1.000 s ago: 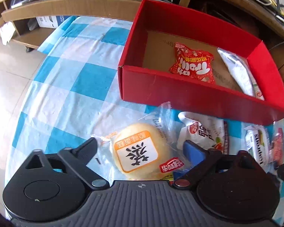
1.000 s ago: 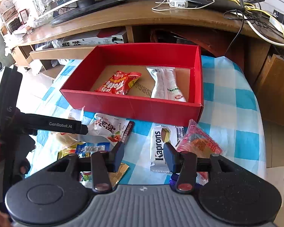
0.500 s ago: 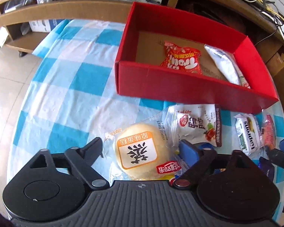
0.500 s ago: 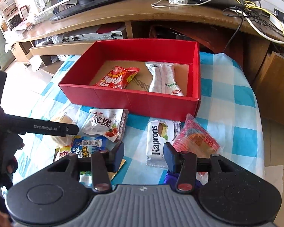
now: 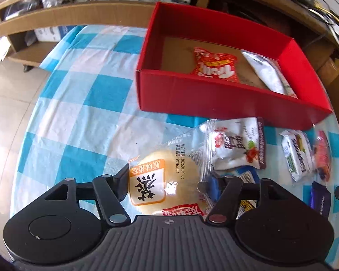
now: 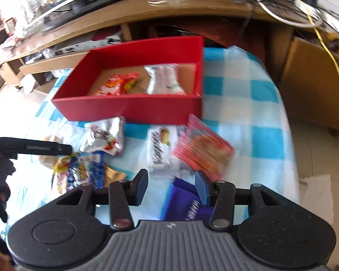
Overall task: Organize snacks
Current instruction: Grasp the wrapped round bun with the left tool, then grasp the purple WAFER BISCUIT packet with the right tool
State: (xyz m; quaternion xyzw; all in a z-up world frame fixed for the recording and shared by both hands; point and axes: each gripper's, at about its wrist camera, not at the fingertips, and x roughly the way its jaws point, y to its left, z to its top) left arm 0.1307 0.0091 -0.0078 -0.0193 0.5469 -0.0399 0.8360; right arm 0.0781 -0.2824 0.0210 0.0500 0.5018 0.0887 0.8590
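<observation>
Snacks: two packets, a red one (image 5: pixel 214 67) and a white one (image 5: pixel 266 74), lie in the red box (image 5: pixel 214 99); the rest remain loose on the checked surface (image 5: pixel 79 117) in front of it. Left tongs (image 5: pixel 167 180), wide apart a second ago, now closing on the round cake (image 5: pixel 165 180). Right tongs (image 6: pixel 171 186) part open, empty, shifted over a purple packet (image 6: pixel 187 203).

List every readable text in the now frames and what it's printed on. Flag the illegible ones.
"20260104" and "20260504": date stamps on the clear wrapper of the round cake.
"Kaprons", only just legible: white packet.
Chinese characters: orange label on the round cake, legible.
Red bag in the red box: white lettering, unclear.
White pouch: Chinese print, too distorted.
Purple packet: blurred.
</observation>
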